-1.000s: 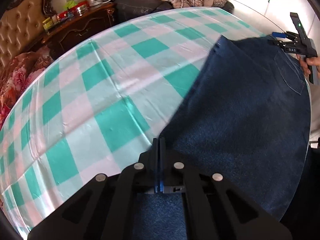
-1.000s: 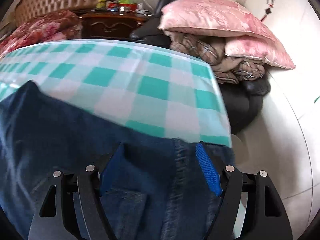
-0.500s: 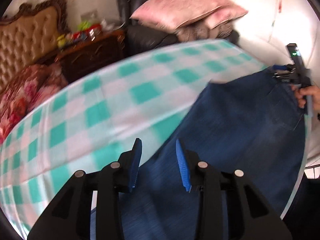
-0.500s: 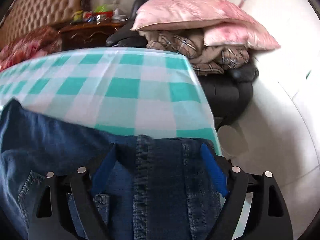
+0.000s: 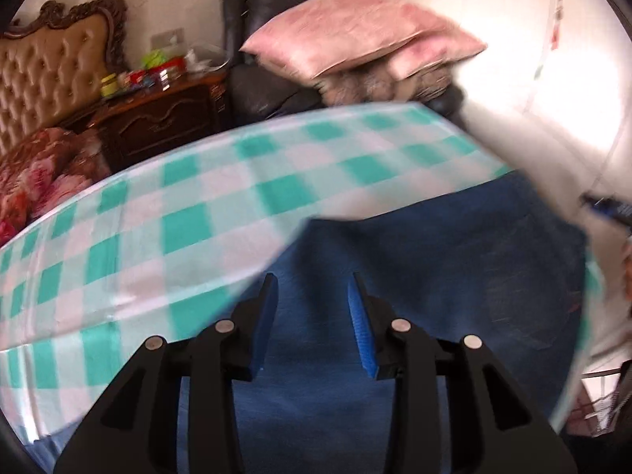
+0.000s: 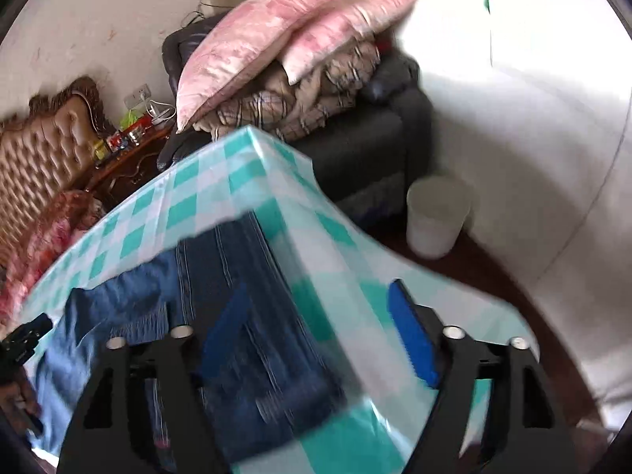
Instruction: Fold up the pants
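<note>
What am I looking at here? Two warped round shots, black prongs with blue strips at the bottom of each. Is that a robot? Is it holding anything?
No robot arm: a person holds a two-finger clamp tool in each hand, and a fisheye camera on each tool looks forward along its fingers, hence the warped round shots. One picture is from the left tool, the other from the right.

The black prongs are the fingers; the blue strips are their grip pads. The left gripper stands open above the jeans, gripping nothing. The right gripper is closing, with jeans fabric and tablecloth seen between its fingers, but its pads do not press on anything.

The jeans lie on a table under a green and white checked tablecloth, near its right-hand corner. Behind it are pink pillows on a dark armchair. Both pictures are blurred by motion.
</note>
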`<state>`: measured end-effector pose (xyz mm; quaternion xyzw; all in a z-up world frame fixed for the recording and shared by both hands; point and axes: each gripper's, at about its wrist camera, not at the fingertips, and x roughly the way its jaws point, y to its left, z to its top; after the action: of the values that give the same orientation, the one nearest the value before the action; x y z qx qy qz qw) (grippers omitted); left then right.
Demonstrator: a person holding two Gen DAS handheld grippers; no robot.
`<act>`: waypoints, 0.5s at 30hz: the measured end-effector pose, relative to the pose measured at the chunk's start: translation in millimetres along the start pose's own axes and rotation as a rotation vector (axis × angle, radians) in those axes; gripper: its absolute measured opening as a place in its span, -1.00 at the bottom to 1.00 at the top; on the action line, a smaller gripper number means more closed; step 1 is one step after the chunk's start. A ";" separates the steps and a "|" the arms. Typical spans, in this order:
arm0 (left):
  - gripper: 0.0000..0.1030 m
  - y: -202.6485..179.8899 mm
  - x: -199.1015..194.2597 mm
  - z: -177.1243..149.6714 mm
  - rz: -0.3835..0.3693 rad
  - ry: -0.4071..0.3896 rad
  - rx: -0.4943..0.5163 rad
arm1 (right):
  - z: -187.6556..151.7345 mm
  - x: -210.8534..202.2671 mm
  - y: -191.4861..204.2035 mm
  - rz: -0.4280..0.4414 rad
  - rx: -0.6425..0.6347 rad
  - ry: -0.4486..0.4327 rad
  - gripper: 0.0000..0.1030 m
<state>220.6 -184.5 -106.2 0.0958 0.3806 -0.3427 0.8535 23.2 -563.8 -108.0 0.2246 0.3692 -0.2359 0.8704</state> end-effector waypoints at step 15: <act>-0.16 -117.7 -91.9 -134.7 -0.120 -0.043 0.008 | -39.7 6.7 9.8 -0.039 -0.102 0.102 -0.59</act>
<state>20.8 -168.1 -122.2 0.0691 0.3659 -0.3967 0.8390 11.6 -535.4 -135.8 0.1846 0.4291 -0.2219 0.8559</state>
